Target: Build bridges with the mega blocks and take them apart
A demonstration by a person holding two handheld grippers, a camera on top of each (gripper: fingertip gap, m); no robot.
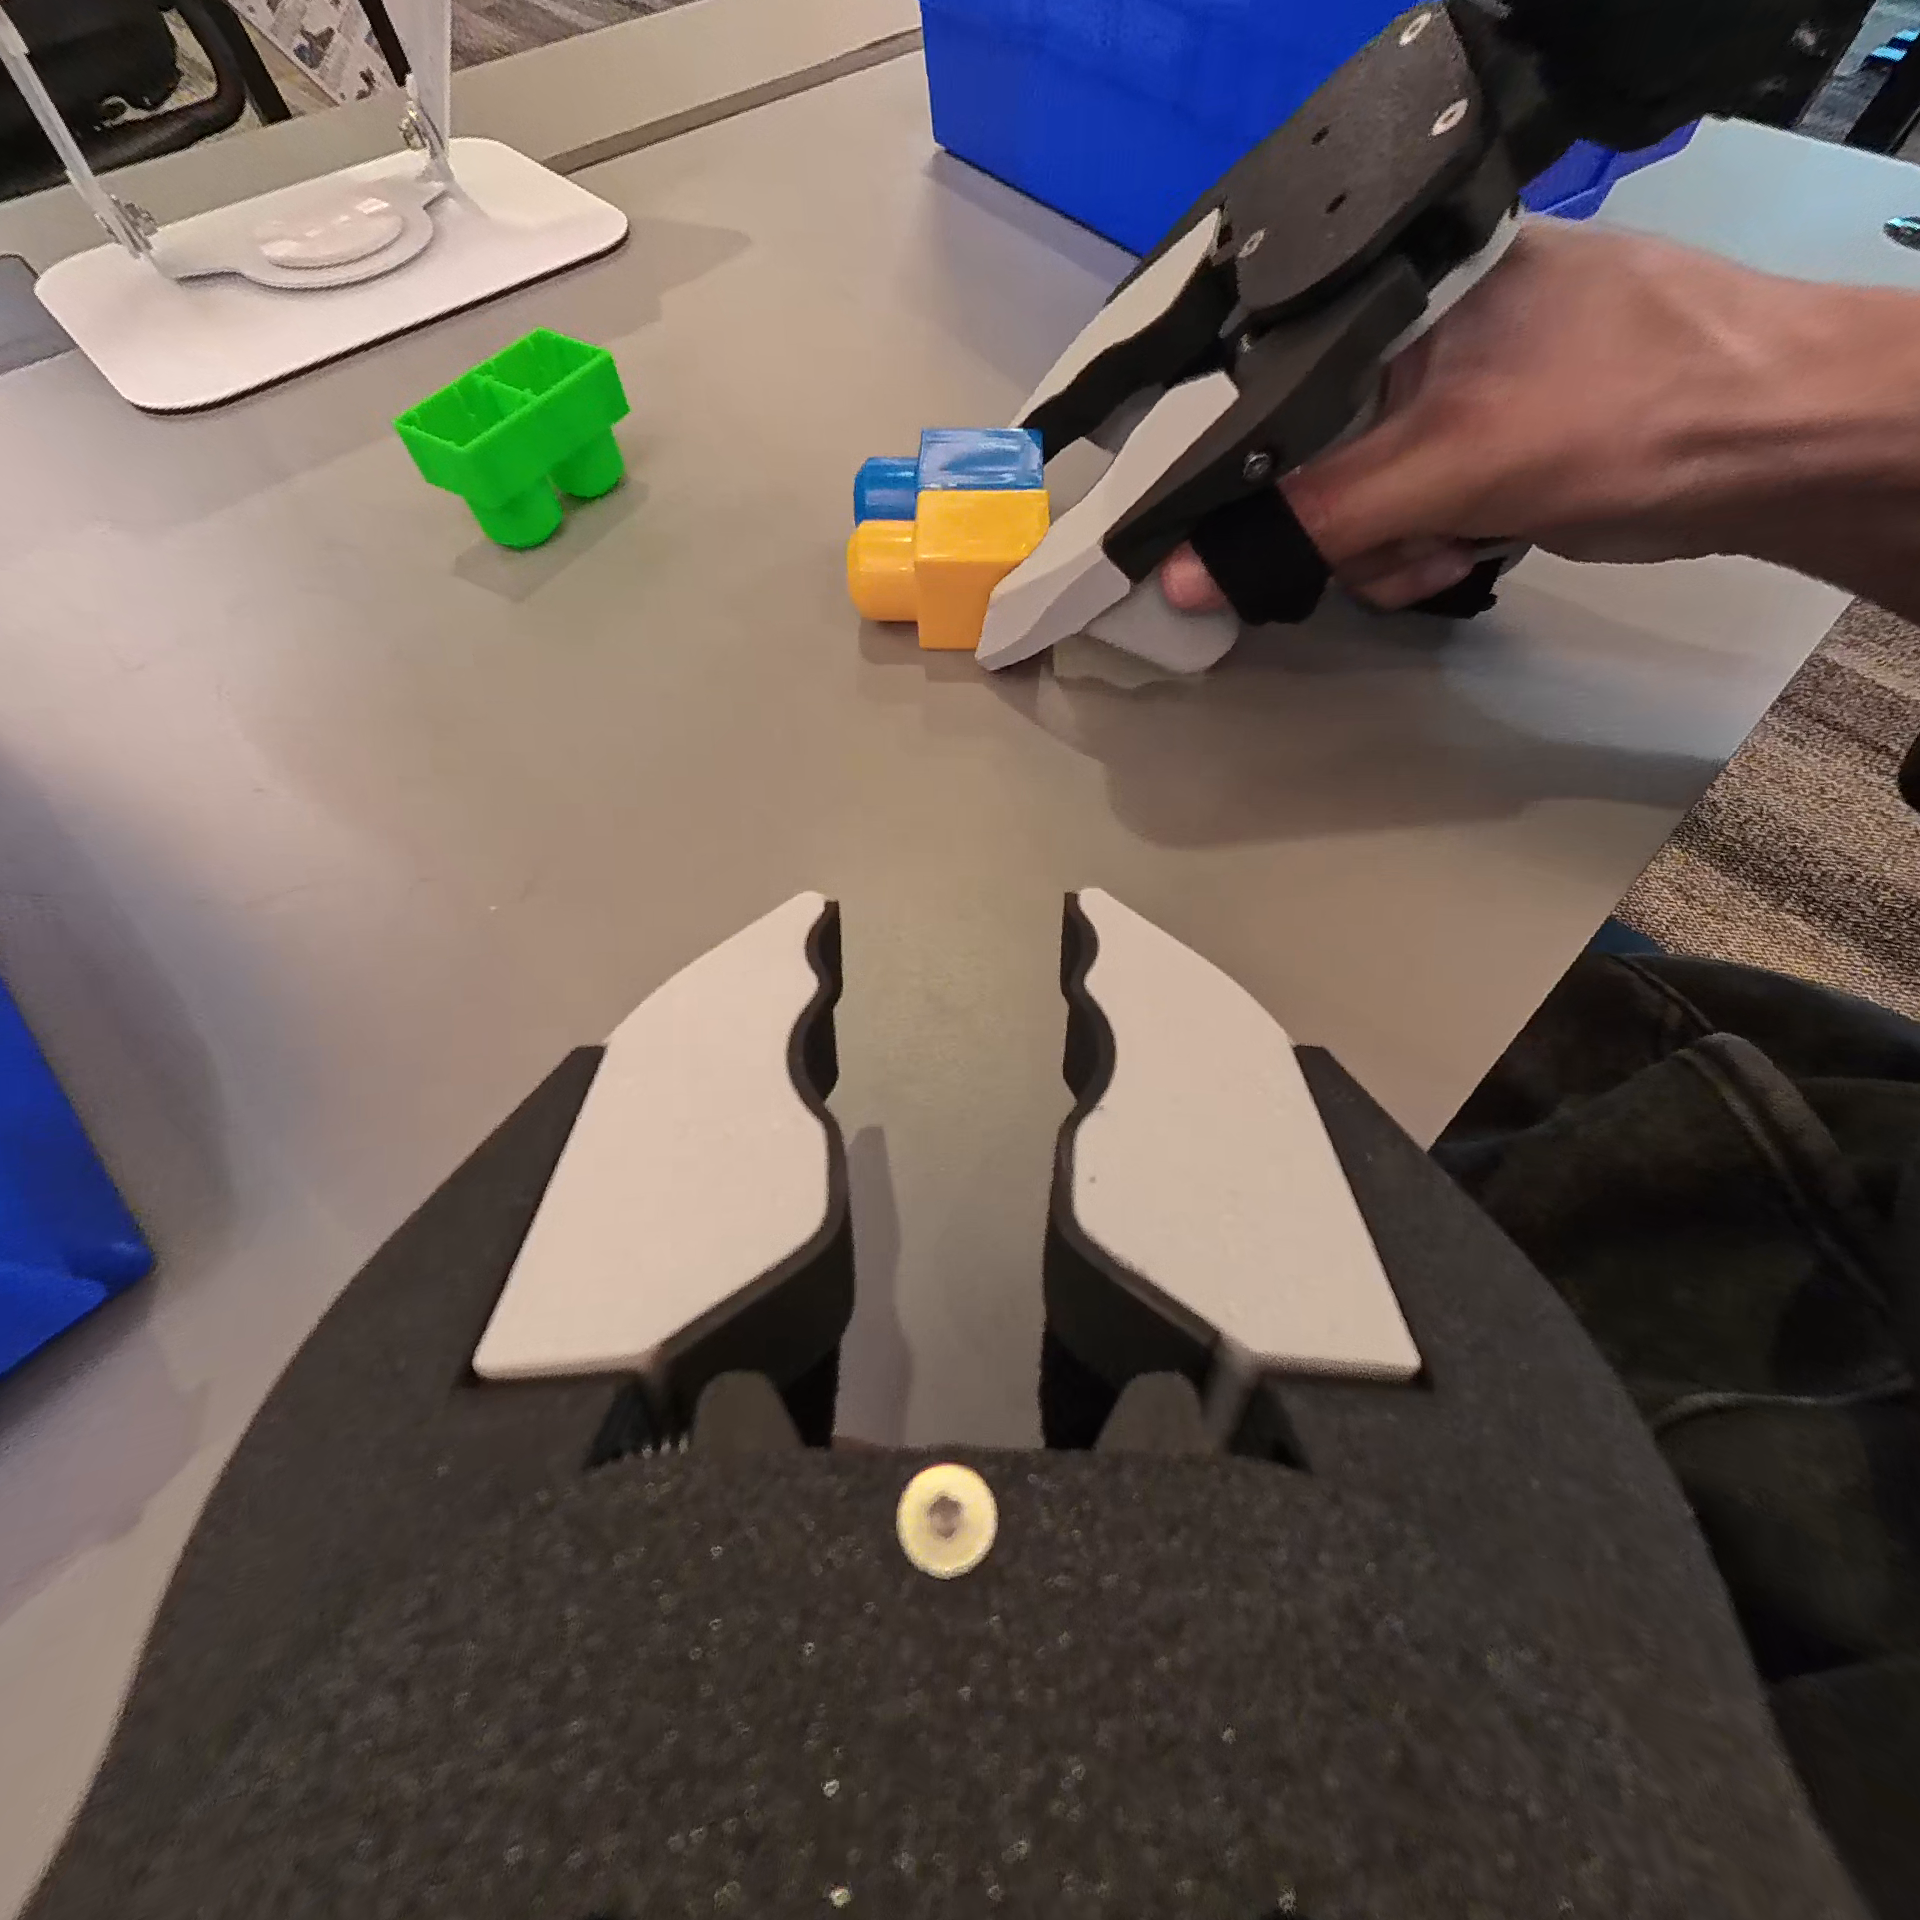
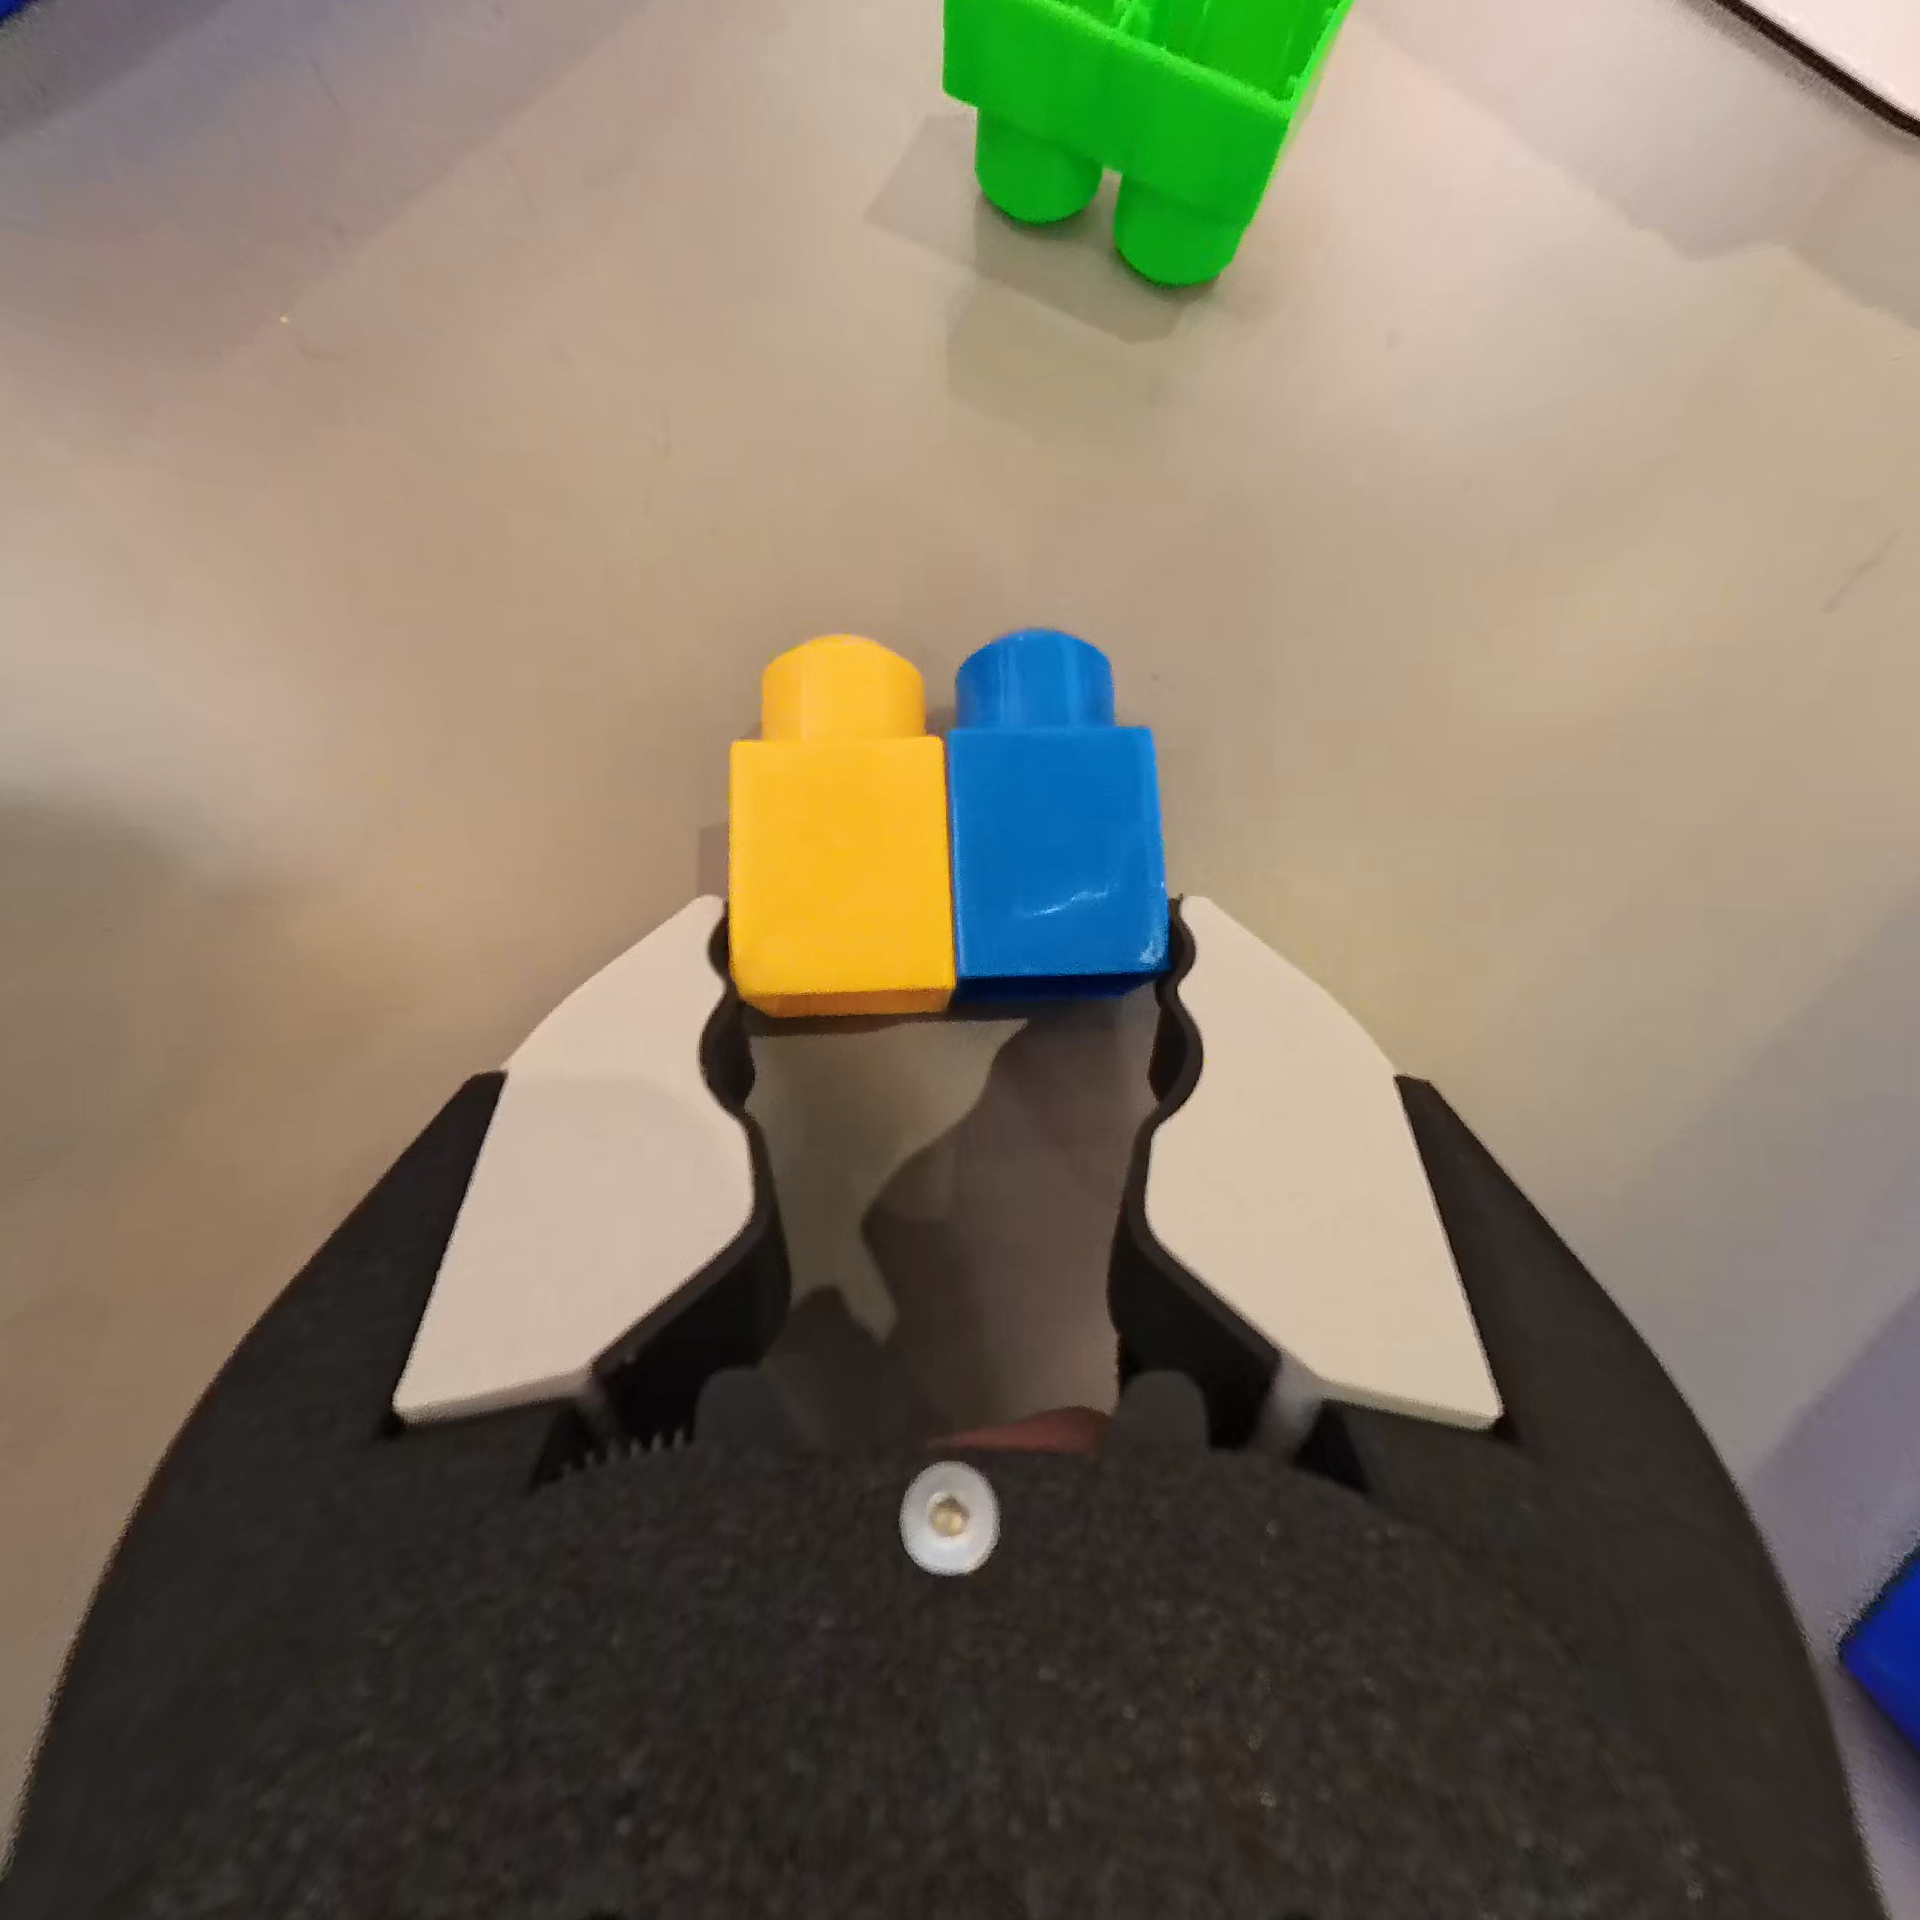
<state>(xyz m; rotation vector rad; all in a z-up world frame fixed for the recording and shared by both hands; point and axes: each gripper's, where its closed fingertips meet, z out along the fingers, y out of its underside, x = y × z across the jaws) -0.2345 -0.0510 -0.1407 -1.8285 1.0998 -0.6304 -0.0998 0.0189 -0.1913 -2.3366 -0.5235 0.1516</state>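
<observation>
A yellow block (image 2: 840, 868) and a blue block (image 2: 1055, 857), lying side by side on the grey tabletop (image 2: 416, 520), are clamped together at their rear ends by the right gripper (image 2: 948, 940). The left gripper (image 1: 951, 914) is held empty, jaws narrowly parted, well short of them. With so shallow a bite, one block could be squeezed out, or the pair knocked into the upturned green block (image 2: 1132, 114) beyond.

Left gripper (image 1: 951, 914): held level above the tabletop (image 1: 727, 748), jaws parted, nothing between the fingers. Right gripper (image 2: 951, 935): angled downward, its lower fingertip at or close to the tabletop surface; jaws spread wide, fingertips flanking the yellow block (image 2: 842, 873) and blue block (image 2: 1055, 862). Person's right hand (image 1: 1558, 416) grips its handle, forearm extending off to the right.
</observation>
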